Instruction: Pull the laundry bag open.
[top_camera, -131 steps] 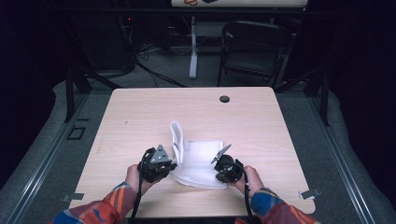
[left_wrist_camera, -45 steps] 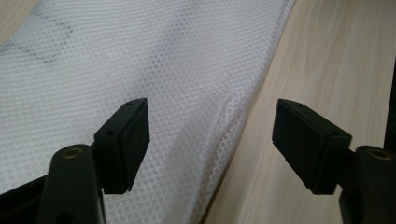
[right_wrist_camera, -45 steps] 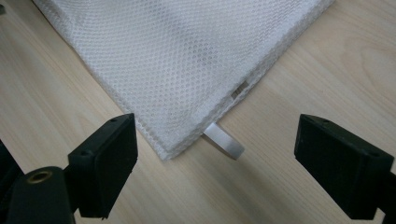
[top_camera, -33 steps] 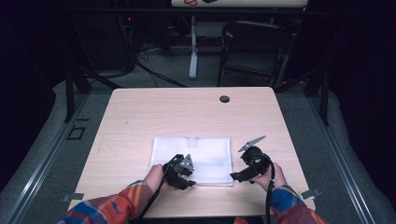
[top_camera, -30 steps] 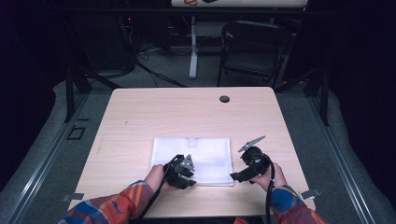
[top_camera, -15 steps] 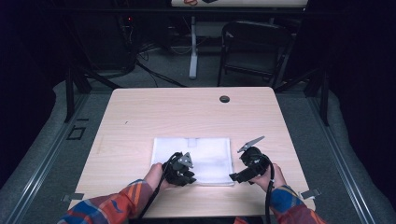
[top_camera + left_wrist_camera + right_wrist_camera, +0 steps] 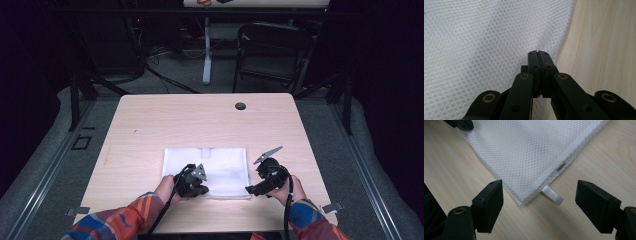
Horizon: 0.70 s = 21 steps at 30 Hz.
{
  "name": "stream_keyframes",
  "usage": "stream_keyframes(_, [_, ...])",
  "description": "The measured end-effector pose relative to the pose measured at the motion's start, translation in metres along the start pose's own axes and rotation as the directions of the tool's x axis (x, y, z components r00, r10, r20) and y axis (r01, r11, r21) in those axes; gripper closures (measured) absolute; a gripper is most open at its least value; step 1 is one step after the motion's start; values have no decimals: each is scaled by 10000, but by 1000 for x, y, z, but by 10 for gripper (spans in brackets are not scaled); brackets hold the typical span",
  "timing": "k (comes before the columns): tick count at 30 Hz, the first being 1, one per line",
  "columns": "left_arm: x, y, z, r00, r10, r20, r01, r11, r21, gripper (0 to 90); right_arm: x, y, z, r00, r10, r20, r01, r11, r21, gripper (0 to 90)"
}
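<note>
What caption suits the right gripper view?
Open right tongs poised over a corner of folded white mesh cloth on a wooden table.

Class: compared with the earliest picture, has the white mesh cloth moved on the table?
Yes. The white mesh cloth, earlier bunched upright between the grippers, now lies flat, spread further toward the table's left edge.

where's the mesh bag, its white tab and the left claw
mesh bag [image 7: 220, 165], high view, middle of the fabric
white tab [image 7: 552, 195], right gripper view, middle of the strip
left claw [image 7: 539, 55], left gripper view, tips of the shut jaws
</note>
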State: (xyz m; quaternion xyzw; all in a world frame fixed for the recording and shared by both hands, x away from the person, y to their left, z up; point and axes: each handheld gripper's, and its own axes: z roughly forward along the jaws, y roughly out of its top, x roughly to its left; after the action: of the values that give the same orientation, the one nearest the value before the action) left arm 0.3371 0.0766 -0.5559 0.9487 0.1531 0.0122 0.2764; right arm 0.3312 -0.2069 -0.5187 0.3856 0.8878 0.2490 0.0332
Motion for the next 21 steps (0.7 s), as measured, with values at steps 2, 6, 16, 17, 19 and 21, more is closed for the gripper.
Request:
stream_keyframes(2, [0, 0, -1, 10000, -61, -5, 60, 9999, -97, 891, 1, 0, -1, 10000, -70, -65, 70, 10000, 21, 234])
stream_keyframes(6, [2, 1, -6, 9999, -108, -11, 107, 9991, -408, 891, 5, 1, 0, 9991, -382, -194, 381, 9992, -95, 243])
stream_keyframes(16, [5, 2, -11, 9994, -324, 84, 329, 9968, -728, 891, 25, 14, 23, 9894, -1388, -416, 1402, 9896, 313, 324])
stream_keyframes(17, [5, 2, -11, 9993, -361, 93, 367, 9965, -748, 891, 29, 17, 30, 9877, -1523, -350, 1536, 9874, 375, 361])
stream_keyframes(19, [7, 1, -10, 9988, -432, 208, 449, 9953, -856, 891, 34, 22, 41, 9820, -1867, -294, 1882, 9801, 625, 473])
stream_keyframes(21, [7, 1, -10, 9989, -435, 190, 448, 9962, -749, 891, 34, 23, 45, 9789, -2015, -355, 2037, 9759, 784, 502])
